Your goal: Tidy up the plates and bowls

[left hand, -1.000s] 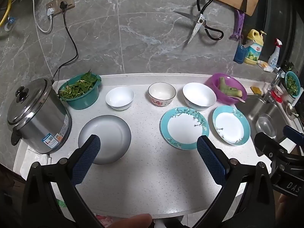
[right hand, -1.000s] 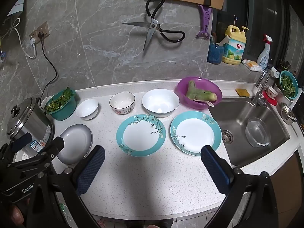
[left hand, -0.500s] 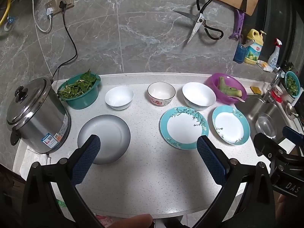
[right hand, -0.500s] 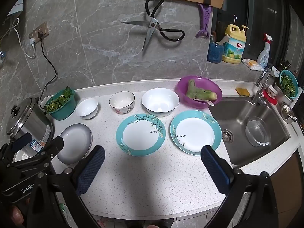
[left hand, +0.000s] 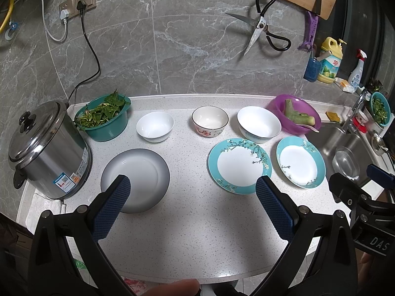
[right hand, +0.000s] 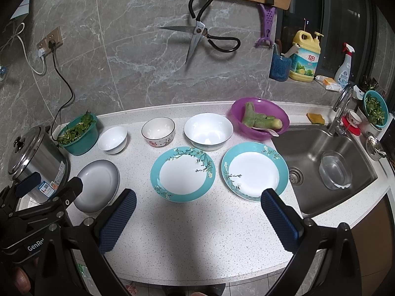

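On the white counter lie a grey plate [left hand: 135, 179] at the left and two teal-rimmed plates, one in the middle [left hand: 240, 164] and one at the right [left hand: 300, 161]. Behind them stand a small white bowl [left hand: 155, 126], a patterned bowl [left hand: 209, 120] and a large white bowl [left hand: 258, 124]. My left gripper [left hand: 192, 187] is open and empty above the counter's front. My right gripper [right hand: 197, 197] is open and empty in front of the teal plates [right hand: 182, 173] [right hand: 254, 170]. The grey plate [right hand: 96, 184] and the three bowls [right hand: 113, 139] [right hand: 158, 131] [right hand: 208, 131] show there too.
A steel rice cooker [left hand: 47, 150] stands at the left edge, a green basin of greens [left hand: 105, 117] behind it. A purple basin with vegetables [left hand: 296, 117] sits by the sink [right hand: 330, 165]. Scissors [right hand: 200, 34] hang on the wall.
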A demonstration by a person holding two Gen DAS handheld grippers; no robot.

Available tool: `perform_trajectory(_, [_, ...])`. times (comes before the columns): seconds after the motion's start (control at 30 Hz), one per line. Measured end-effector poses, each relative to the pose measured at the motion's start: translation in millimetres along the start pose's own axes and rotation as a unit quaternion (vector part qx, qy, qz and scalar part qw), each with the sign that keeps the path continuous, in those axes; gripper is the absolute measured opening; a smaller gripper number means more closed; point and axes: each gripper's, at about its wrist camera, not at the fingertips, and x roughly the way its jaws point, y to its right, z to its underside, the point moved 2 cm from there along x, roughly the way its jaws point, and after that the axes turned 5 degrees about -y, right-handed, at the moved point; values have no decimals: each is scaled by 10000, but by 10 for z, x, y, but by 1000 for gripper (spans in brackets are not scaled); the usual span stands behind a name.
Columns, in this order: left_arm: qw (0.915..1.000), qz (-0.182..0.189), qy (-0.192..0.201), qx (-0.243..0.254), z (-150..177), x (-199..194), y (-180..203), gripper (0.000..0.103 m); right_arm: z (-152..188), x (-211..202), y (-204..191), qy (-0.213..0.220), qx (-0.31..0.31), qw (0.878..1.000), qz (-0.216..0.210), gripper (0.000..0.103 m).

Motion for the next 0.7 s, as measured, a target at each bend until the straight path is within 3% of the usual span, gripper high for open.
perform_trajectory(0.7, [10000, 0, -21, -2, 17, 6, -4, 103, -36, 75, -18, -38, -5, 10000, 5, 103])
